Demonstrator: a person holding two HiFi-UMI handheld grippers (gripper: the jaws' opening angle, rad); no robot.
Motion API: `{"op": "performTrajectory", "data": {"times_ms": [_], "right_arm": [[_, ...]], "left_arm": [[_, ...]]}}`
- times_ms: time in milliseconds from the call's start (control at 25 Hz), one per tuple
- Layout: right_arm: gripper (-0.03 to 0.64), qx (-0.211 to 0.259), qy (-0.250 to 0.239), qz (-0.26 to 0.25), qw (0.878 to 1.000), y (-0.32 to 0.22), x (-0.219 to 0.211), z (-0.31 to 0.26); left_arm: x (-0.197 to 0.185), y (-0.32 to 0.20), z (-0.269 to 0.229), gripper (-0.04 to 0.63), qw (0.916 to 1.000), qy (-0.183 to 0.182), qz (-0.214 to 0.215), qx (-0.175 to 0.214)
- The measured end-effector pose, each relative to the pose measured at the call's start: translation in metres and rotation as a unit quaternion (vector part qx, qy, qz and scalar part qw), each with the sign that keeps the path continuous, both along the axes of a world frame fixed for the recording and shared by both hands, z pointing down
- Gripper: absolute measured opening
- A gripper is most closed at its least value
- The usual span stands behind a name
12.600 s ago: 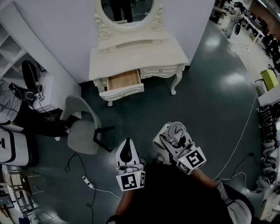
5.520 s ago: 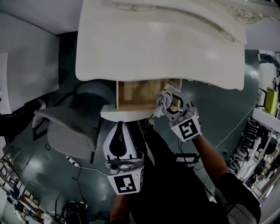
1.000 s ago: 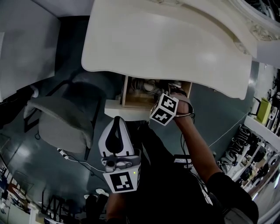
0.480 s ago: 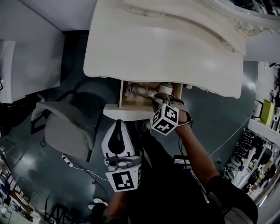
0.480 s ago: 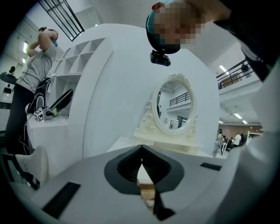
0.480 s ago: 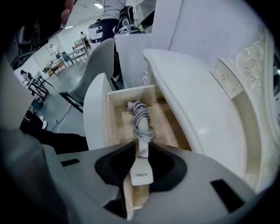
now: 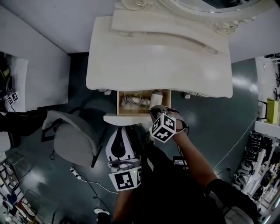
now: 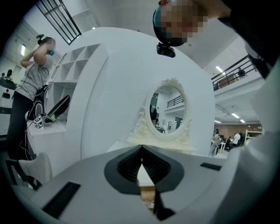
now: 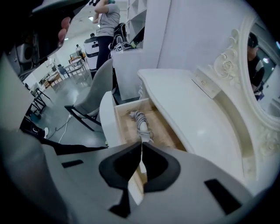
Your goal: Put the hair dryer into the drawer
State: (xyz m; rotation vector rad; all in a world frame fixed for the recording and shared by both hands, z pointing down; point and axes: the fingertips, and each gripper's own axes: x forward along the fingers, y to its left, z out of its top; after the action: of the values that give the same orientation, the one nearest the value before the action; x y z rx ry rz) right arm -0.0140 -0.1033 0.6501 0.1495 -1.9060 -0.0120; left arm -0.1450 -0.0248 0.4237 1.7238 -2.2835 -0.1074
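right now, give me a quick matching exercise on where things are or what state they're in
1 hair dryer
2 right gripper
3 chair
4 mirror

a on the floor, left of the drawer in the head view
b jaws shut, nothing between them
c lying in the open drawer
d at the back of the dressing table

Pairs: 1-c, 2-b, 3-a, 4-d

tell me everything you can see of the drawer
The drawer stands open under the left part of the white table. Its front is white; its inside looks like bare pale wood. In the head view the hair dryer lies at its right and the bundled cord at its left. The right gripper, jaws shut and empty, is above its front right corner; no contact shows.
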Motion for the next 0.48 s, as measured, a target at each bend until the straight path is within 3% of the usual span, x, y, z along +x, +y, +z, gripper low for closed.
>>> {"op": "performTrajectory", "data": {"times_ms": [280, 480], "right_arm": [[0.032, -0.029, -0.092, 0.054, 0.994, 0.015, 0.02, -0.046], [0.032, -0.026, -0.182, 0.094, 0.978, 0.015, 0.035, -0.096]], "left_arm": [[0.034, 0.019, -0.033, 0.023, 0.9999, -0.008, -0.001, 0.008], [0.063, 0.029, -0.06, 0.023, 0.9996, -0.015, 0.009, 0.023]]}}
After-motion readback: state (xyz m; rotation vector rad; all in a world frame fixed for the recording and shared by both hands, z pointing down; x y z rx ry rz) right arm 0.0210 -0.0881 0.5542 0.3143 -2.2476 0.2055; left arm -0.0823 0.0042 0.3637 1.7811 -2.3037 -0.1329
